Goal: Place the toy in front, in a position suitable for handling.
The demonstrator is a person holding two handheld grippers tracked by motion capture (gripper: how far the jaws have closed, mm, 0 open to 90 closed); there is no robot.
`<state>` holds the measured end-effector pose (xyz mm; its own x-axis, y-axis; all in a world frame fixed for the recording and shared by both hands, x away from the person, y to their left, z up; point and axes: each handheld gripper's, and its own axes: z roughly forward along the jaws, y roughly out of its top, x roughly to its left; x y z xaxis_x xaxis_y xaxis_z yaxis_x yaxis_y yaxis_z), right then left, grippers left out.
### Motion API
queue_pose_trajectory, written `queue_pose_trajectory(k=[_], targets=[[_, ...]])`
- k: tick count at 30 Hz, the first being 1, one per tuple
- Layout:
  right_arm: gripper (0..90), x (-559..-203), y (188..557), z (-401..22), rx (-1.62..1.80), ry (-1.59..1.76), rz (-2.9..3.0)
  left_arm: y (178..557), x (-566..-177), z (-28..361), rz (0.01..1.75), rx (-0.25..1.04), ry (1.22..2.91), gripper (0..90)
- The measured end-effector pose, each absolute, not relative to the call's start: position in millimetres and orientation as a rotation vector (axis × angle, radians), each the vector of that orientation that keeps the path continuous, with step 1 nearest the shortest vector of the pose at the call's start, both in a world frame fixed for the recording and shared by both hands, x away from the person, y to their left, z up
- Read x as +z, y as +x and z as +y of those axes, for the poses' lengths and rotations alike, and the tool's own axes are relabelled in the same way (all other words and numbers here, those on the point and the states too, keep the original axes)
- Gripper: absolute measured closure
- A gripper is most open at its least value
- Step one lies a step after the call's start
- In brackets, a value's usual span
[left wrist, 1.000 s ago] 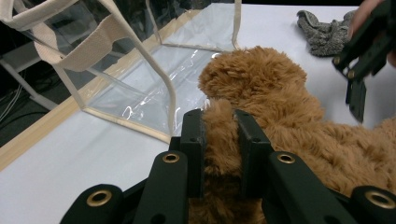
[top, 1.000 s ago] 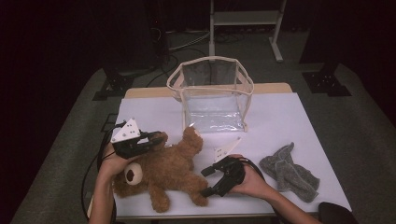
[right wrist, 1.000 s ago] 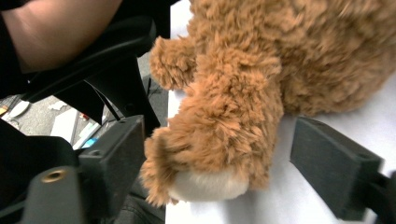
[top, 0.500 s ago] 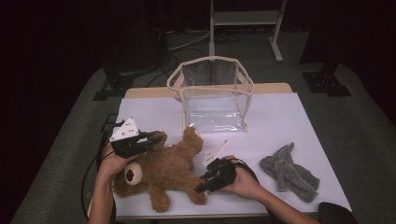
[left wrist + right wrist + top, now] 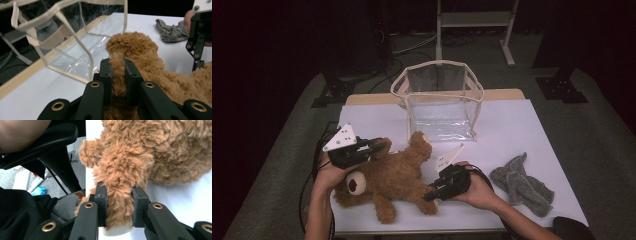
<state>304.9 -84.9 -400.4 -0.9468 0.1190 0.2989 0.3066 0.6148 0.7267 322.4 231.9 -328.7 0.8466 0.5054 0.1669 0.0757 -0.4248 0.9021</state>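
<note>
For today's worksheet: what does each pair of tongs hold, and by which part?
Both hold the teddy bear: left tongs pinch an arm, right tongs have just closed on a leg.

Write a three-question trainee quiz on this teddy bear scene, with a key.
1. True or false: the left hand-held gripper is shut on a limb of the teddy bear.
2. What lies on the table to the right of the right hand-held gripper? A) grey cloth B) red cup C) book
3. Fill in: behind the bear stands a clear ____ with cream trim.

Key:
1. True; the right one has just been closing on a leg too.
2. A, the grey cloth.
3. Bag.
</note>
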Motion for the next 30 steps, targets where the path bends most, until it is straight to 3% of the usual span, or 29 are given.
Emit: queue_pose_trajectory(k=[9,18,24,30], targets=[[71.4,-361.8,294.4,-124.5,-1.360,-0.359,-2.608,308.4,-295.0,206.8,0.322,0.581,1.961,79.8],[71.3,-339.3,268.2,-184.7,-1.377,-0.425,-2.672,314.3,-273.7,140.3,0.139,0.520,1.990,79.8],[71.1,-349.4,253.5,-227.6,-1.358,-0.562,-2.670,325.9,-285.3,91.0,0.063,0.434,2.030,79.7],[70.9,-383.7,246.7,-258.7,-1.314,-0.719,-2.657,346.5,-321.6,43.7,0.024,0.315,2.112,79.2]])
